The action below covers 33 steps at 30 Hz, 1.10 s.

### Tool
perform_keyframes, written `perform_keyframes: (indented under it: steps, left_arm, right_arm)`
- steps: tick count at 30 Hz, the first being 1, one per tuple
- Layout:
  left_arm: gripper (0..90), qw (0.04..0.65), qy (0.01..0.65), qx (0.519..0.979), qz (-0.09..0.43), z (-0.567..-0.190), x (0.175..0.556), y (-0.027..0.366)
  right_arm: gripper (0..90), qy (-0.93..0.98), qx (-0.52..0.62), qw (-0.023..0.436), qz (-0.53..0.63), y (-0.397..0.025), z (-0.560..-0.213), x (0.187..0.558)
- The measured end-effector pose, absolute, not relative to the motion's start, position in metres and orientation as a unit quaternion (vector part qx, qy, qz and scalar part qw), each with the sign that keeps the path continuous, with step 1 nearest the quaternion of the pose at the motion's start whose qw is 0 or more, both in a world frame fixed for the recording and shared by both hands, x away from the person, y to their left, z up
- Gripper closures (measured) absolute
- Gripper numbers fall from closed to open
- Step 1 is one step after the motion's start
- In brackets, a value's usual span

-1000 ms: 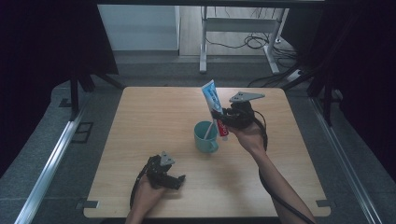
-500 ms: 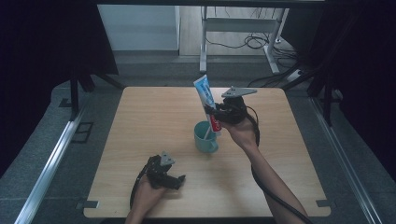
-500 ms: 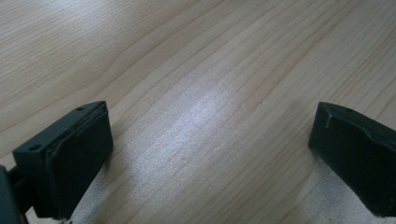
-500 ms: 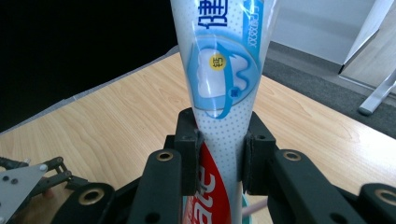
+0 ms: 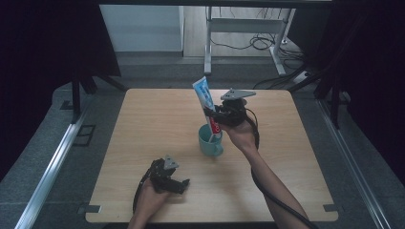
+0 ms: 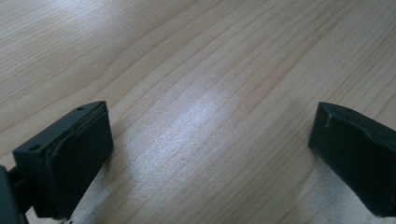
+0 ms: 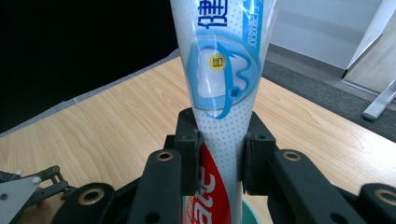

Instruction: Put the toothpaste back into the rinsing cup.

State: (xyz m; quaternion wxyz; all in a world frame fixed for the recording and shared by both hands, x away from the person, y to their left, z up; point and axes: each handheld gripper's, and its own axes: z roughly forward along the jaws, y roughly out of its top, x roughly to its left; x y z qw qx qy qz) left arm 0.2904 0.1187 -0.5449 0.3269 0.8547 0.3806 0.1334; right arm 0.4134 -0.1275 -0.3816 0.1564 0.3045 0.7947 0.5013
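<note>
While the right gripper [image 5: 216, 119] has its fingers clamped on the blue-and-white plastic toothpaste tube [image 5: 206, 105], lowered upright into the teal ceramic mug [image 5: 209, 141] on the bench [image 5: 143, 129], a centred descent is advised, the left gripper [image 5: 177, 185] resting spread.

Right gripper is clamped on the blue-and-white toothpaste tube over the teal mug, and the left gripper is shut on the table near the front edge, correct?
Not quite: the left gripper is open, its jaws wide apart over bare wooden table, as the left gripper view shows. The right gripper is indeed clamped on the blue-and-white toothpaste tube, held over the teal mug.
</note>
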Motion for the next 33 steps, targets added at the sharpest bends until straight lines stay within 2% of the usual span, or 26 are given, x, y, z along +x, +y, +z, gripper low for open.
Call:
perform_keyframes:
  steps: [33]
  left_arm:
    - [0.0, 0.327, 0.381, 0.855, 0.132, -0.545, 0.29, 0.119]
  right_arm:
    - [71.9, 0.802, 0.308, 0.149, 0.489, -0.119, -0.426, 0.416]
